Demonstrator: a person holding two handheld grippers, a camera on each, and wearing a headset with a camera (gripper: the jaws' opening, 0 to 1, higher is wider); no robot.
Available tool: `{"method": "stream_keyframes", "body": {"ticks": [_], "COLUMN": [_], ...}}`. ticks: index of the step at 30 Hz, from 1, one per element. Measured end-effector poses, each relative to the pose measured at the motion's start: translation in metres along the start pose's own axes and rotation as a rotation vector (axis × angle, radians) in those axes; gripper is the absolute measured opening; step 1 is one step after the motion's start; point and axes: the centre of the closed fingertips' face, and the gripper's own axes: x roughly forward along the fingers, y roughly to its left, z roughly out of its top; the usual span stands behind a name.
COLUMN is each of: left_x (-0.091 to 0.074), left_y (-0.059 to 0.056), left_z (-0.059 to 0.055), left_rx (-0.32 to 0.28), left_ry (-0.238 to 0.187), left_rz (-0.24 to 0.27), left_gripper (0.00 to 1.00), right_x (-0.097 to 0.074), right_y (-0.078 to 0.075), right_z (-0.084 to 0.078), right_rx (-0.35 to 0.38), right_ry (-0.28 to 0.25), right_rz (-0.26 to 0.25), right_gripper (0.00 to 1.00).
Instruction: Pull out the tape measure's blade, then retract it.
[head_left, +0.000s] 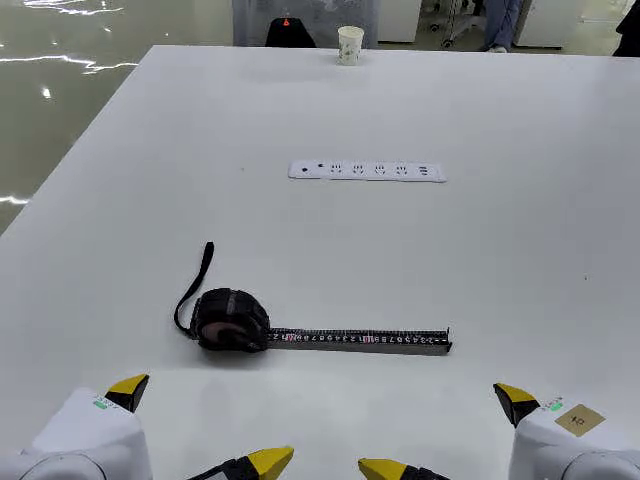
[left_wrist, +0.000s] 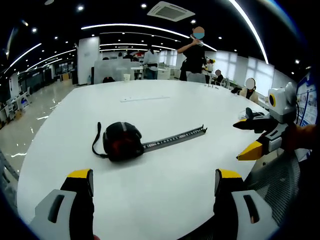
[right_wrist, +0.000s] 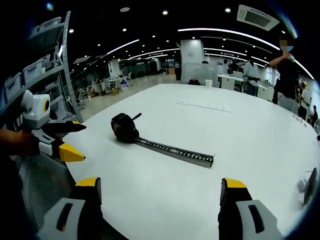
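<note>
A black tape measure lies on the white table, its wrist strap trailing to the left. Its blade is pulled out to the right and lies flat, ending in a hook. My left gripper is open at the near edge, short of the case. My right gripper is open too, near the blade's end. Nothing is held. Each gripper also appears at the side of the other's view.
A white power strip lies further back at mid-table. A paper cup stands at the far edge. People stand beyond the table. Shelving with bins rises at the left of the right gripper view.
</note>
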Motion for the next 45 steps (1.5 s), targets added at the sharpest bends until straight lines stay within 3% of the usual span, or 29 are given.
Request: {"method": "stream_keyframes", "body": {"ticks": [21, 37, 45], "left_x": [0.0, 0.007, 0.015], "left_y": [-0.001, 0.004, 0.004], "left_z": [-0.002, 0.001, 0.008], "left_rx": [-0.005, -0.012, -0.017], "left_ry": [0.007, 0.008, -0.002], "left_rz": [0.001, 0.012, 0.015], "left_gripper": [0.99, 0.99, 0.99], "right_x": [-0.001, 0.002, 0.004], "right_y": [-0.001, -0.008, -0.015], "right_z": [0.0, 0.0, -0.001], "right_rx": [0.004, -0.045, -0.078], "right_ry": [0.003, 0.028, 0.039], "right_rz": [0.012, 0.1, 0.162], "right_gripper": [0.99, 0.97, 0.95]}}
